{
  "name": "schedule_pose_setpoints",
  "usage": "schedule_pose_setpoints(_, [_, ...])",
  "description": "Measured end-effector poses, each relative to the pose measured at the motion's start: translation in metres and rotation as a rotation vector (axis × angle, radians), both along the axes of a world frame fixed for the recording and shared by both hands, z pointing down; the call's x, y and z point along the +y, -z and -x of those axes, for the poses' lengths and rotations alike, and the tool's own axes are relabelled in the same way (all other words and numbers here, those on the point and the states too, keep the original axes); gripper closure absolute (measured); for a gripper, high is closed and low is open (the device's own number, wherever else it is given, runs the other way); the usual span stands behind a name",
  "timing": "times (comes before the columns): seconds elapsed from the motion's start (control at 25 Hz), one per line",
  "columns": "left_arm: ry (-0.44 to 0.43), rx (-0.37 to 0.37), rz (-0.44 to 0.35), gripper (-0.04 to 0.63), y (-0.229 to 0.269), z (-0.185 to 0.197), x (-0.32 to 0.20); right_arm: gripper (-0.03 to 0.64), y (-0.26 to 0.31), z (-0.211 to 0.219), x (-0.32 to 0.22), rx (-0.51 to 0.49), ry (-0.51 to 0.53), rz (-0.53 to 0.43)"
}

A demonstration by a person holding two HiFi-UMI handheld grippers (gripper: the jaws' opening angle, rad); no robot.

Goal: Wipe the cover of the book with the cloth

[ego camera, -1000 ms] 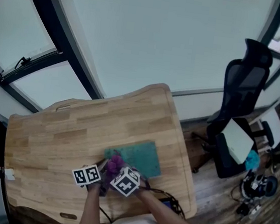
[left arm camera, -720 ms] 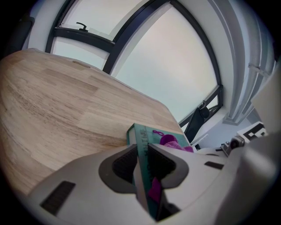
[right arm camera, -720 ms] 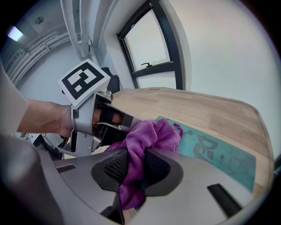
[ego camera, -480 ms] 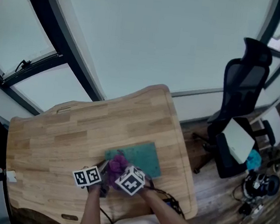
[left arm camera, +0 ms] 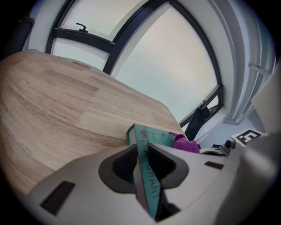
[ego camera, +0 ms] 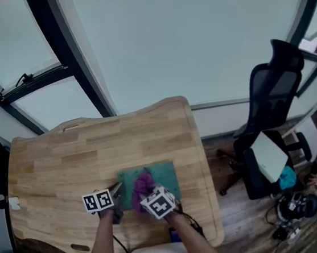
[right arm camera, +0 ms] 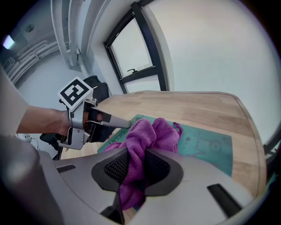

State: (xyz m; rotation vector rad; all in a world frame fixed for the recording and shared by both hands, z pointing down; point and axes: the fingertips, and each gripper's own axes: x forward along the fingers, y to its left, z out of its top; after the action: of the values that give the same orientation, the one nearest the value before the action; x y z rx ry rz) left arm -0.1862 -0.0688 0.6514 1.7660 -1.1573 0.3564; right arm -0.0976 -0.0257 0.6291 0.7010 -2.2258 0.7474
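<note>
At the left, the left tongs (left arm camera: 141, 160) are clenched on the near left edge of the book (left arm camera: 151, 135), with the lettered spine standing between the pads. They sit where they were a second ago, so the book is still pinned. It lies flat, teal cover up, on the near right part of the bench (ego camera: 82, 142).

Just right of that grip, the purple cloth (right arm camera: 149, 134) rests bunched on the cover. Its tail is clamped tight between the jaws of the right tongs (right arm camera: 139, 169), which point down at the book.

The change is here. In the head view, a second ago the cloth (ego camera: 143, 183) sat at the book's near left corner, close beside the left tongs (ego camera: 117, 191). It now lies nearer the middle of the cover, and the right tongs (ego camera: 146, 192) have slid rightward with it.

I judge that a wiping stroke is under way. The left end of the cover has been passed over, while the far strip and the right end (ego camera: 170, 173) probably still need the cloth.

Further right, off the bench, stands a chair (ego camera: 267, 102) that plays no part.
</note>
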Motion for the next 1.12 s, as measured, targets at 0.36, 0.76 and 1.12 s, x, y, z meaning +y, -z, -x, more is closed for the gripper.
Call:
schedule_pose_setpoints(0.36, [-0.014, -0.004, -0.007, 0.52, 0.0, 0.001, 0.0, 0.531, 0.001, -0.017, -0.004, -0.009, -0.04, 0.004])
schedule_pose_setpoints(0.76, [-0.011, -0.002, -0.009, 0.52, 0.001, 0.0, -0.001, 0.531, 0.002, -0.035, -0.011, -0.012, -0.089, 0.004])
schedule_pose_setpoints(1.12, [-0.011, 0.002, -0.011, 0.52, 0.0, 0.001, -0.001, 0.531, 0.001, -0.049, -0.015, -0.009, -0.128, 0.005])
